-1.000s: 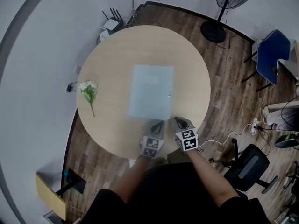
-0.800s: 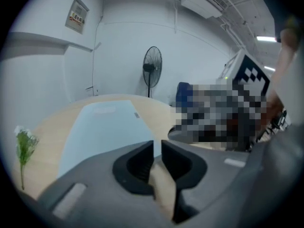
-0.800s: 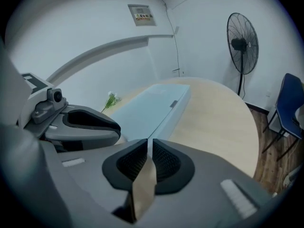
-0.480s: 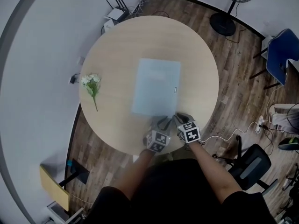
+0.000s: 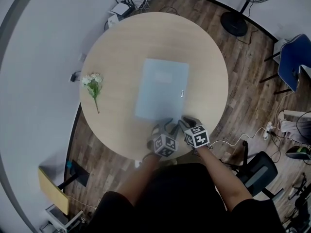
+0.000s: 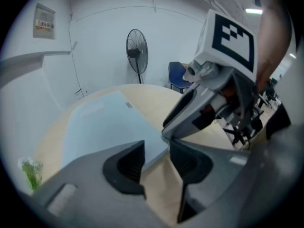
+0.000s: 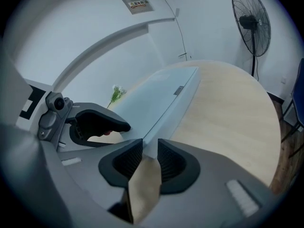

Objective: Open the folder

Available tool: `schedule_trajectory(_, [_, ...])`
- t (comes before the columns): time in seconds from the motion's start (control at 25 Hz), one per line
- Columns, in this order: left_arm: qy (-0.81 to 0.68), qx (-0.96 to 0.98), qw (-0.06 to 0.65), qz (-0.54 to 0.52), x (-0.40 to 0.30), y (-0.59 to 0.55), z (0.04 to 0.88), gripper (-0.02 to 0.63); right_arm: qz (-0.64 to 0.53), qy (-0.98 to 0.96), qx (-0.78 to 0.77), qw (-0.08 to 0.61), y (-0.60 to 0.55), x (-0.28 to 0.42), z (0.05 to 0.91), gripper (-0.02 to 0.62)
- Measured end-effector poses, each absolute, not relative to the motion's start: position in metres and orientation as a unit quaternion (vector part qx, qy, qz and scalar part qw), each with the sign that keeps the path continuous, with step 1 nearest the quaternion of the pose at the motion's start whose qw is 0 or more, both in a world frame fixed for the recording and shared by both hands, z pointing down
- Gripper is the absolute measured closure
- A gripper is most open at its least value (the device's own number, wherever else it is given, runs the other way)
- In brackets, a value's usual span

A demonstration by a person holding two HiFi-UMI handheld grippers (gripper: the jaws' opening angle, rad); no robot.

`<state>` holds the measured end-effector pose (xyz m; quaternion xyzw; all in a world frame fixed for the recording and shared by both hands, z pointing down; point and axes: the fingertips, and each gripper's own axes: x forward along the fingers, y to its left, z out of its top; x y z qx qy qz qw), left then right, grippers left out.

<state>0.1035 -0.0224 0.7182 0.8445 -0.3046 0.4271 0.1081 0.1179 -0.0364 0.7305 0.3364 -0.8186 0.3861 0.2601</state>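
Pale blue folder [image 5: 162, 90] lies flat and closed, mid-counter [image 5: 116, 52]. Left tool [image 5: 165, 126] and right tool [image 5: 185, 123] sit at its near edge. Both jaws have just been opening and stand released. The folder's near right corner lies between the right jaws, unpinched. Probably light, thin, bendy, slick. Pinch the top cover only, at that corner.

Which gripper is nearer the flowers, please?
Left gripper: the flowers lie off its outer side, the right gripper beyond it. Both have just been opening, the folder's edge between their jaws.
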Motion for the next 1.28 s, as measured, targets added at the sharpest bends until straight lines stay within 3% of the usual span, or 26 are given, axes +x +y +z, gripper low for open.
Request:
schedule_trajectory(0.56, [-0.273,0.817,0.018,0.508,0.109,-0.021,0.734,0.431,0.380,-0.820,0.336,0.265,-0.036,0.119,0.733,0.500])
schedule_trajectory(0.84, [-0.284,0.809,0.020,0.514,0.109,-0.023,0.735,0.448,0.378,-0.819,0.341,0.265,-0.035,0.119,0.732,0.505])
schedule_trajectory(1.04, [-0.288,0.825,0.035,0.485,0.110,-0.019,0.721,0.539,0.384,-0.816,0.344,0.261,-0.037,0.118,0.731,0.508])
schedule_trajectory(1.28, [-0.311,0.834,0.065,0.452,0.109,-0.026,0.690,0.591,0.384,-0.820,0.329,0.270,-0.037,0.115,0.730,0.540])
